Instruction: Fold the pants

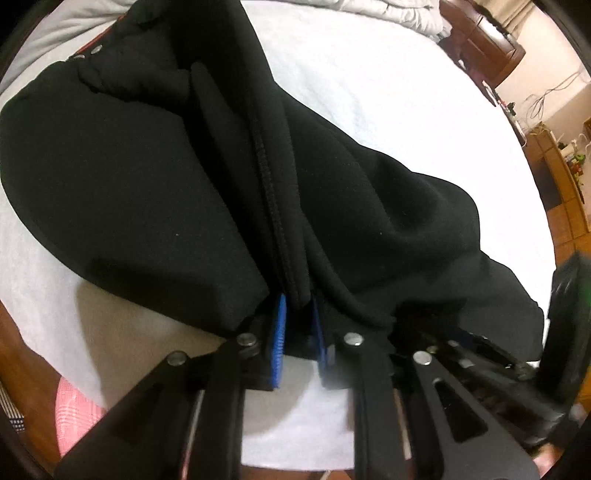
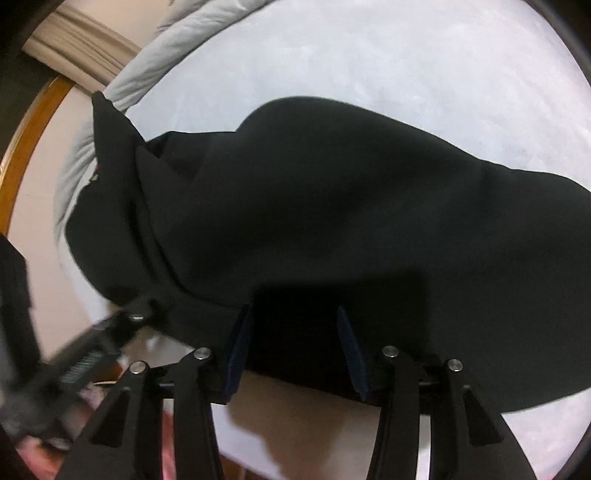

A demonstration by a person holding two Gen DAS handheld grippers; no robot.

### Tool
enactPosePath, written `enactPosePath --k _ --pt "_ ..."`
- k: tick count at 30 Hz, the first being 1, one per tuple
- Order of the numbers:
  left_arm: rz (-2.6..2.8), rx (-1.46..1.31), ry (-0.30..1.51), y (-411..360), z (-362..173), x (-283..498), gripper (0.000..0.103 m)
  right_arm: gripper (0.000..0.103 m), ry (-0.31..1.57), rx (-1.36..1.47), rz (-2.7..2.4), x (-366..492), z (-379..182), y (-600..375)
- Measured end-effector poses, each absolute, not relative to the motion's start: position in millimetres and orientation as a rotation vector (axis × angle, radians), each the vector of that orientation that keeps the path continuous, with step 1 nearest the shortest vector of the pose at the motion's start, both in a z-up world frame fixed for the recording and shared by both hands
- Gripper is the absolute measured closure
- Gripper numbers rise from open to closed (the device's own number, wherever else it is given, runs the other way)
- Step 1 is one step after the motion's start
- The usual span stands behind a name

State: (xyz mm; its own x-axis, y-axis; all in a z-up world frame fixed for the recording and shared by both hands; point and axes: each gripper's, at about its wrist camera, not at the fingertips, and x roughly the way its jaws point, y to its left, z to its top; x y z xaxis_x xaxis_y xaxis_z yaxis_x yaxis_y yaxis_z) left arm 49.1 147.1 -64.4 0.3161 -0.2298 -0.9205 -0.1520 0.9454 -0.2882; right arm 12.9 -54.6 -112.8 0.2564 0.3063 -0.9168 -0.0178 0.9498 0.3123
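**Both grippers at the near edge of the black pants**

Nearest your left wrist camera, your left gripper (image 1: 298, 325) has its blue pads (image 1: 280, 325) closed on a bunched fold of the black pants (image 1: 147, 192), with a stitched seam (image 1: 271, 192) running away from the jaws up the middle of the cloth. The fabric rises from the pads and spreads to both sides over the white bed sheet (image 1: 388, 110). Two metal snaps (image 1: 96, 48) show at the far left end of the garment, next to a grey duvet (image 1: 351, 14). A pink cloth (image 1: 74, 410) lies at the lower left, below the sheet's edge.

In your right wrist view, your right gripper (image 2: 295, 332) has its dark pads (image 2: 240, 347) set apart, and a broad flat layer of the pants (image 2: 332, 206) fills the gap between them; you cannot tell from this view whether the pads press the cloth. The garment lies across the sheet (image 2: 406, 55), its far end reaching the duvet (image 2: 155, 74). Your left gripper (image 2: 122, 325) appears blurred at the left, touching the pants' near edge.
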Motion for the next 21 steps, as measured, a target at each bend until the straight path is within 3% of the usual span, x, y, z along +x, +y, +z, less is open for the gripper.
enactPosePath --k 1,3,10,15,21 --pt "-0.029 -0.348 1.267 149 -61 50 0.046 0.055 1.288 0.227 0.22 10 -112 -50" --pt "0.059 -0.313 1.265 149 -49 56 0.019 0.054 1.269 0.196 0.208 8 -109 -47" --pt "0.278 -0.181 1.212 188 0 126 0.015 0.054 1.247 0.203 0.198 2 -111 -44" --pt "0.372 -0.083 1.329 173 -12 212 0.015 0.054 1.237 0.209 0.204 -5 -111 -41" --pt "0.411 -0.013 1.437 172 -34 252 0.015 0.054 1.23 0.228 0.218 -13 -110 -54"
